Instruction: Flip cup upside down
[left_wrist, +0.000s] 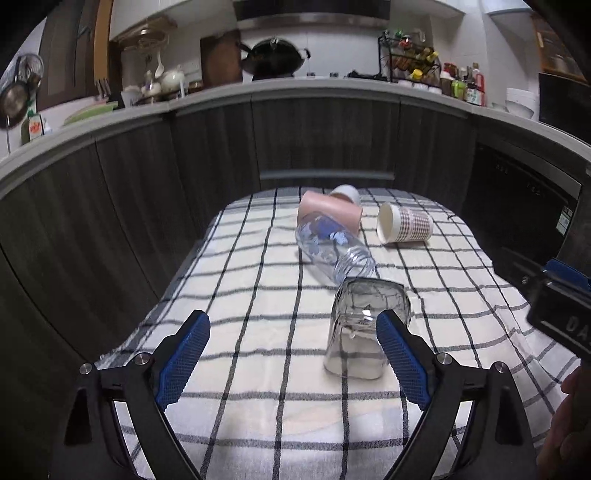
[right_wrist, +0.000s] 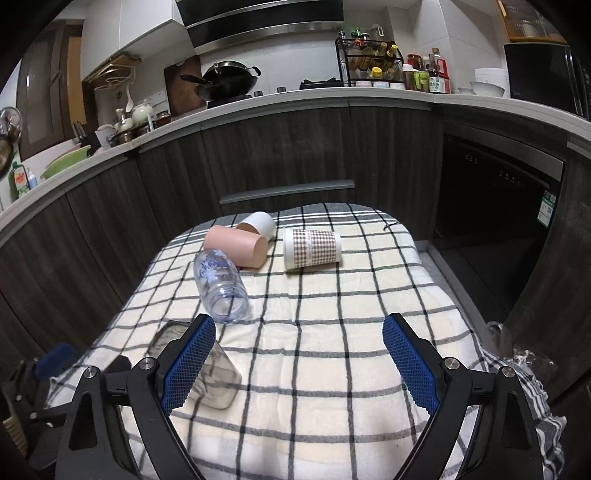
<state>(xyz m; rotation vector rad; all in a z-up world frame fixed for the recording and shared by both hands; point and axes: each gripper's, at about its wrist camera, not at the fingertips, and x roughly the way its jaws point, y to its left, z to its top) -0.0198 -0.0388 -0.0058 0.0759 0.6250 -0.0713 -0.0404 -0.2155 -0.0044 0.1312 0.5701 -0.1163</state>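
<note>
Glass cup (left_wrist: 364, 328) stands tilted on checked cloth (left_wrist: 258, 295), just beside left fingers (left_wrist: 400, 352), spread wide, empty. Right fingers (right_wrist: 188, 363) likewise wide, empty. Beyond: clear bottle (left_wrist: 332, 247), pink cup (left_wrist: 328, 210), houndstooth paper cup (left_wrist: 404, 223). No writing legible

Little is readable from my jaws' cameras. White letters "DA" stand on the black body of my right gripper (left_wrist: 561, 314), cut off at the picture's edge. Labels on the counter's bottles are too blurred.
</note>
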